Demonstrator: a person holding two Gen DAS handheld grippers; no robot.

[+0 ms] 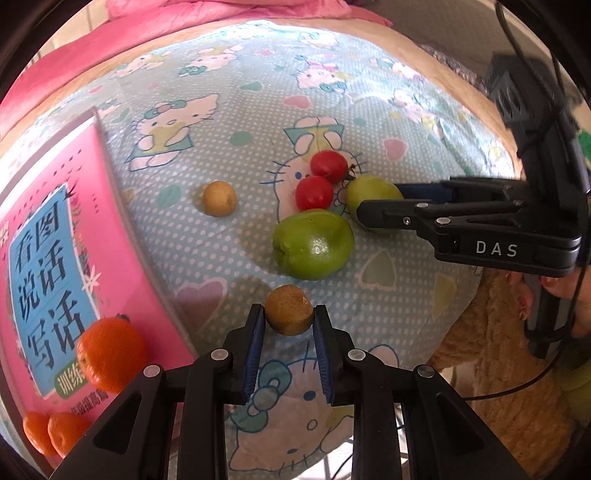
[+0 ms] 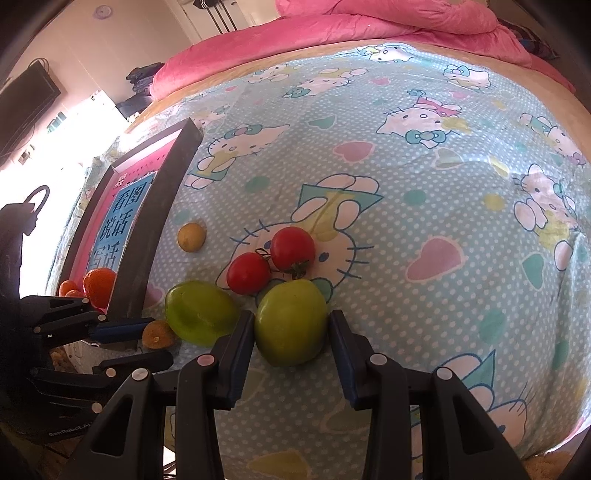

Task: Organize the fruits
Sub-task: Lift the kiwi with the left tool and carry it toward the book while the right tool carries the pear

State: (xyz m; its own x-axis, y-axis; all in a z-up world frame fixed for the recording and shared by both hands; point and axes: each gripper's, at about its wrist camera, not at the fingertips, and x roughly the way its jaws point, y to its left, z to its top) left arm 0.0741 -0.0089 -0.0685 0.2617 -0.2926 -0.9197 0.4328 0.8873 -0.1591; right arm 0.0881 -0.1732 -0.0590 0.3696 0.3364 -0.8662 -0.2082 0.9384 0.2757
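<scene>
Nearest you in the left wrist view, your left hand-held gripper [image 1: 289,319] has its blue-padded fingers against both sides of a small round brown fuzzy fruit [image 1: 289,309], clenched on it at the fingertips, just above the bed's blue polka-dot cartoon-cat sheet [image 1: 229,110]. In the right wrist view your right hand-held gripper [image 2: 291,338] brackets a smooth green round fruit [image 2: 291,322]; the left finger looks to touch it, the right one sits just beside it, so I cannot tell whether the grip has closed.

A little farther, at 10 o'clock from that green fruit, lies a second green round fruit [image 2: 200,312], with the brown fruit beside it at its 8 o'clock. Beyond them, at 12 o'clock, two glossy red cherry tomatoes [image 2: 271,260] with green stems sit touching each other on a printed cat face. Farther left, at 10 o'clock from the tomatoes, a second small yellowish-brown round fruit [image 2: 191,237] rests alone.

At 9 o'clock stands a dark-rimmed tray [image 2: 162,206] lined with a pink and blue book cover [image 1: 48,258] with Chinese lettering; three orange mandarins [image 1: 110,354] sit in its near end. Farthest away, at 12 o'clock, a pink quilt [image 2: 332,33] is bunched along the bed.
</scene>
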